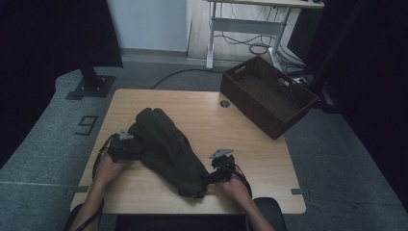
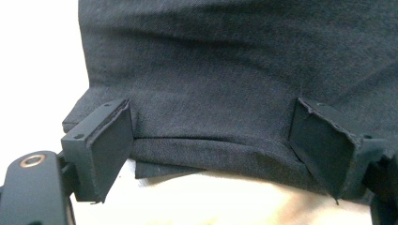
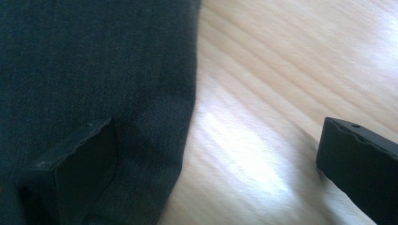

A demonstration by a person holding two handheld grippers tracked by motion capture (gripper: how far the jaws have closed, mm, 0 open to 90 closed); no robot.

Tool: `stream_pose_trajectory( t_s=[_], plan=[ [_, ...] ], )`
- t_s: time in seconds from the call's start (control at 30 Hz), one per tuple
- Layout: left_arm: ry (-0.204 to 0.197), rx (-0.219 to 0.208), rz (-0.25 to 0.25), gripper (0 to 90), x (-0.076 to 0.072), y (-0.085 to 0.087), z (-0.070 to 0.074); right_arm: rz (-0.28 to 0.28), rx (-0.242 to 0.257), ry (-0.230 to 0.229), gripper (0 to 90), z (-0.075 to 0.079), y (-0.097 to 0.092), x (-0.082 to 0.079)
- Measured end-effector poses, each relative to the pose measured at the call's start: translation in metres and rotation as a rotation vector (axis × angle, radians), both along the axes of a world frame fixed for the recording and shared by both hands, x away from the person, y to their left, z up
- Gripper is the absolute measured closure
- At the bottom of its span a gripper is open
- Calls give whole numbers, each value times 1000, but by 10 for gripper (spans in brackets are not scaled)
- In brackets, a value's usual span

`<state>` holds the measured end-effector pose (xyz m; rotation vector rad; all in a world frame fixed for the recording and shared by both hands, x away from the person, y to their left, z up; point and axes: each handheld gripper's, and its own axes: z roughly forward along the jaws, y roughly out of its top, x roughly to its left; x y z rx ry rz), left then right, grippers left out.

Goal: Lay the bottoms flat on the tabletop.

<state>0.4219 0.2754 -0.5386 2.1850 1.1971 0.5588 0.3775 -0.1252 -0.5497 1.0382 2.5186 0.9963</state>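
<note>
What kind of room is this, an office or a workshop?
Probably an office or lab turned recording space: a small wooden table on grey carpet, a height-adjustable desk with loose cables behind, and dark curtains at the sides.

**Dark garment folded on the table**

A dark charcoal garment [image 1: 163, 149] of woven, suit-like cloth lies flat on the table [image 1: 250, 144], folded into a long bundle. It runs on a slant from about 10 o'clock down to 5 o'clock, broad and rounded at the far end, narrower at the near end. In the left gripper view its near edge [image 2: 206, 154] shows stacked folded layers with a stitched hem
</note>
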Motion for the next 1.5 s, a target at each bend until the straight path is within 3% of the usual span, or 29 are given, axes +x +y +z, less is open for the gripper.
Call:
stream_pose_trajectory(
  t_s=[0.2,0.4,1.03,1.2,1.37,1.43,1.5],
  plan=[
    [8,-10,-23,142,-15,-3,0,-57,-4,4,0,0,-16,14],
    [34,-45,-40,142,-29,-8,-1,-116,-3,5,0,0,-33,30],
    [37,-28,-124,144,-67,-36,-1,-229,-1,-21,9,0,-63,64],
    [36,-37,-156,145,-79,-48,-2,-277,19,-18,13,-1,-71,72],
    [38,-42,-162,157,-78,-47,1,-278,35,-20,58,-1,-73,73],
    [6,-44,-157,161,-79,-43,8,-261,61,-9,147,2,-75,71],
    [-38,-49,-153,159,-81,-37,16,-262,81,-13,150,7,-78,68]
  ],
)
